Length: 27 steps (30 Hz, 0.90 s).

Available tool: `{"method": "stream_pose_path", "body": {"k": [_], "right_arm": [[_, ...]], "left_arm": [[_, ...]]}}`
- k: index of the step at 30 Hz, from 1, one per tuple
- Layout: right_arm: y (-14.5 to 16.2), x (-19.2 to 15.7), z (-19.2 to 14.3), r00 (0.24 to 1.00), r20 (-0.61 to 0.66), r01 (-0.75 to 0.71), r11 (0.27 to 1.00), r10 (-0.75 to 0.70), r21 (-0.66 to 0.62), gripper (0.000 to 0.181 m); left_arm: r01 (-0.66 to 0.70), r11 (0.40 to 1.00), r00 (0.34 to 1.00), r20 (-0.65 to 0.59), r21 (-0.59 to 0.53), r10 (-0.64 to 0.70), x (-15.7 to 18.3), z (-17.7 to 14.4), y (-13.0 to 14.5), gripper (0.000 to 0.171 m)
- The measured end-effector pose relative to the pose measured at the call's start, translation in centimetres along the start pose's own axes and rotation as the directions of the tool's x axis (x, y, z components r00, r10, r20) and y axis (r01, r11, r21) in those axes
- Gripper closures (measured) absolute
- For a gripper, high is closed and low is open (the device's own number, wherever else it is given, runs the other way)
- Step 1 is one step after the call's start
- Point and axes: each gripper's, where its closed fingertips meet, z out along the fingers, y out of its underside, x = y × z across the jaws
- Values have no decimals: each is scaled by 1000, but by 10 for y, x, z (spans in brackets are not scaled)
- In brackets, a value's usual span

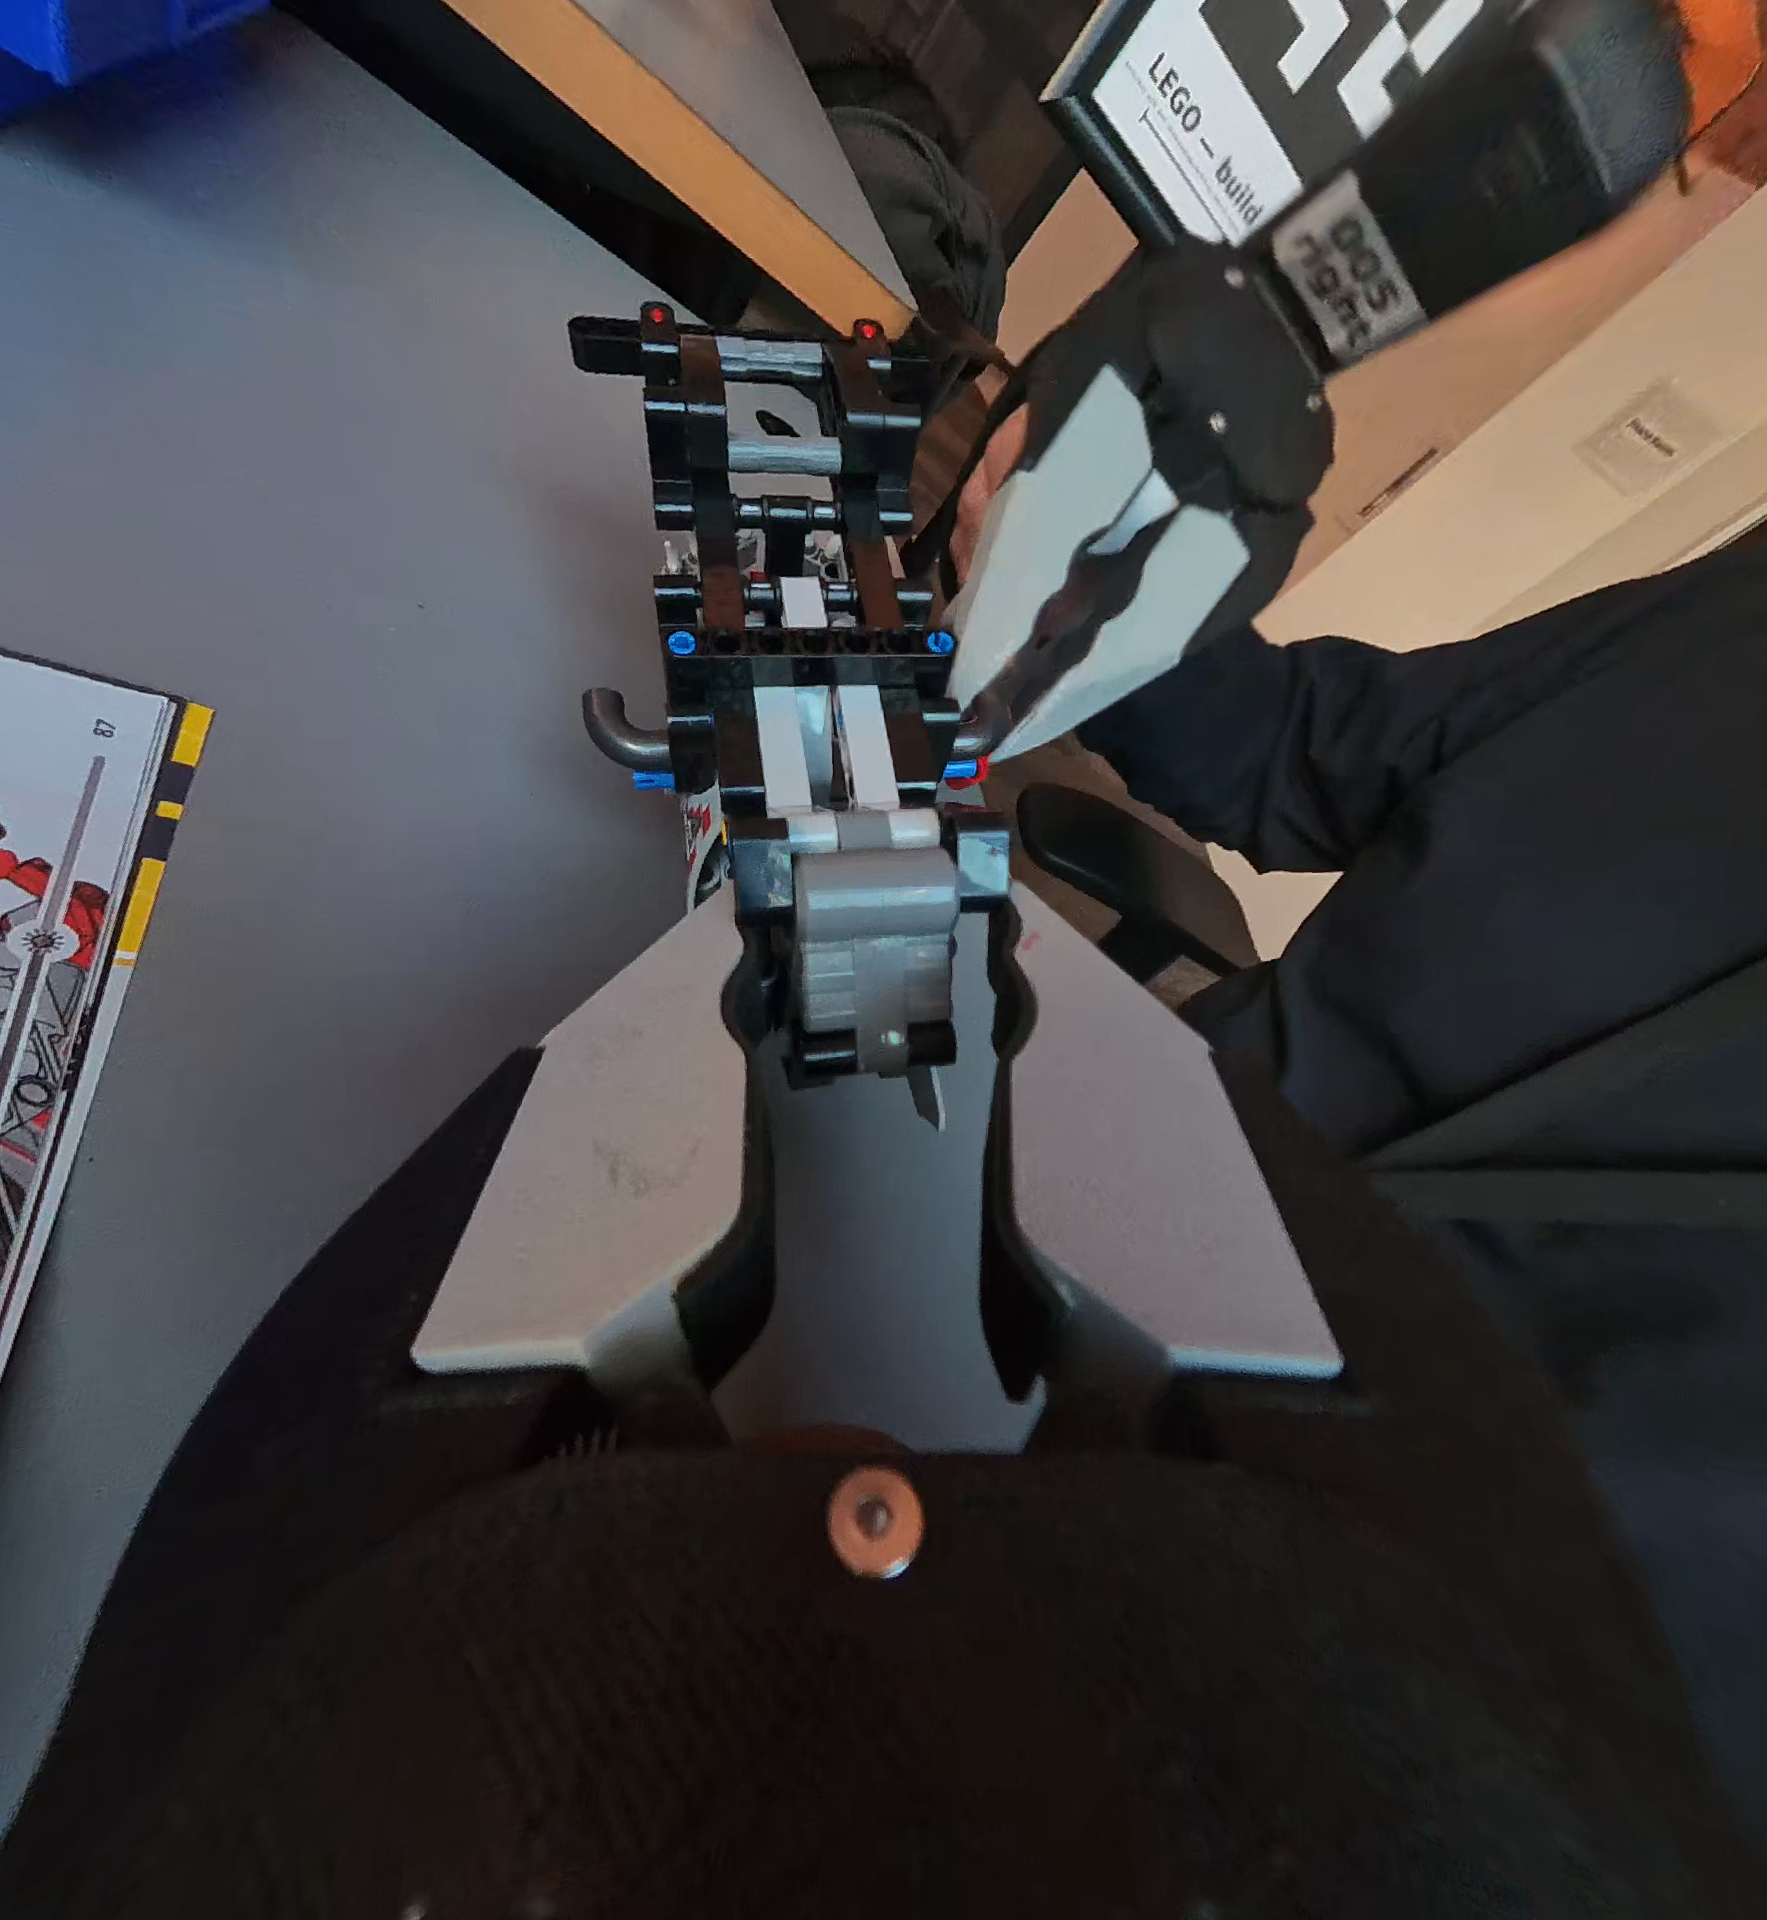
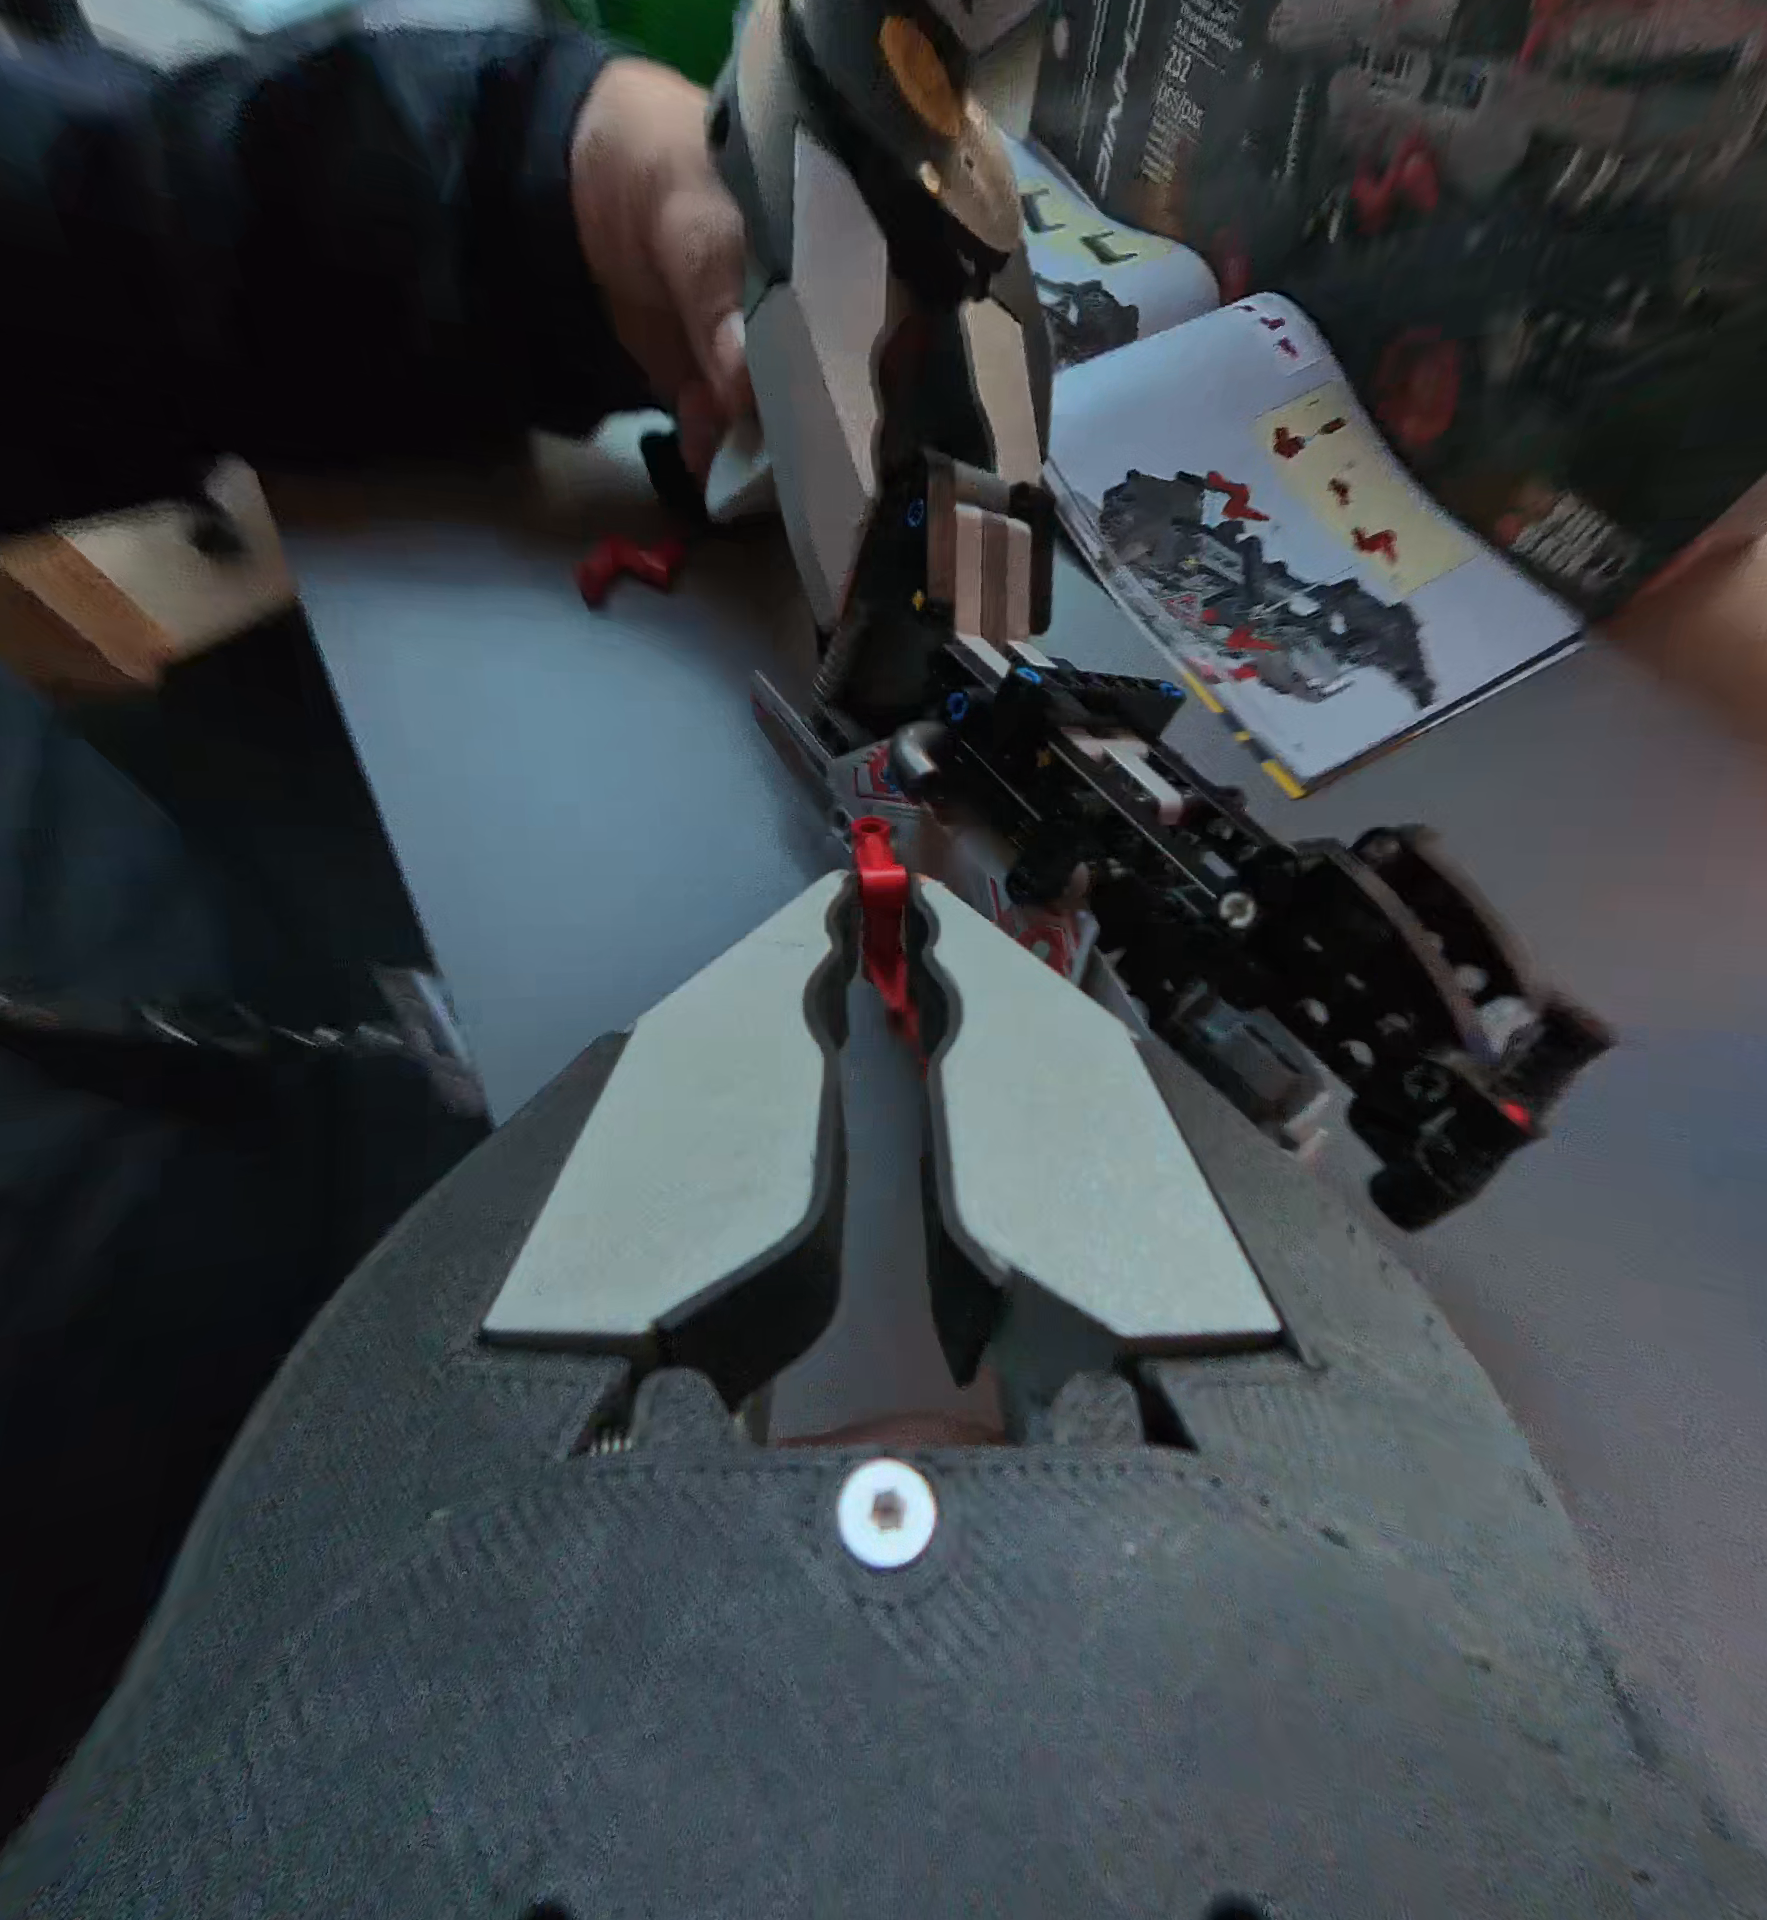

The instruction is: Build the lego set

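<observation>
My left gripper [image 1: 874, 935] is shut on the grey end of a black and grey lego car frame [image 1: 796, 582] and holds it over the grey table [image 1: 287, 468]. My right gripper [image 2: 884, 914] is shut on a small red lego piece [image 2: 881, 925] and its tips sit against the frame's side [image 2: 1170, 883]. In the left wrist view the right gripper [image 1: 993, 743] comes in from the upper right and touches the frame near a red and blue pin [image 1: 965, 769]. In the right wrist view the left gripper [image 2: 920, 499] holds the frame's far end.
An open instruction booklet [image 1: 27, 935] lies left of the frame; it also shows in the right wrist view [image 2: 1305, 540]. A loose red piece [image 2: 630, 566] lies on the table. The lego box [image 2: 1481, 260] stands behind. A blue bin [image 1: 37, 52] sits far left. A person's dark sleeve [image 1: 1533, 831] is at right. The gap from one gripper's tips to the other's is roughly 6 cm.
</observation>
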Motion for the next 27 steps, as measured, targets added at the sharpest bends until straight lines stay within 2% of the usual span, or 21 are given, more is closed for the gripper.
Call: {"method": "stream_pose_path", "body": {"k": [3,6,14,27], "right_arm": [[-9,-3,1,957,139,-264,963,253,63,177],[-10,0,2,910,195,-387,918,366,82,177],[-6,1,-1,904,201,-401,912,378,88,177],[-8,-6,-2,922,221,-348,930,317,118,177]], "left_arm": [[7,1000,1000,12,-7,-7,-2,0,1,132],[9,1000,1000,11,-7,-9,-2,0,1,133],[4,1000,1000,16,-7,-4,-2,1,1,132],[-24,1000,999,24,-15,24,0,2,1,132]]}}
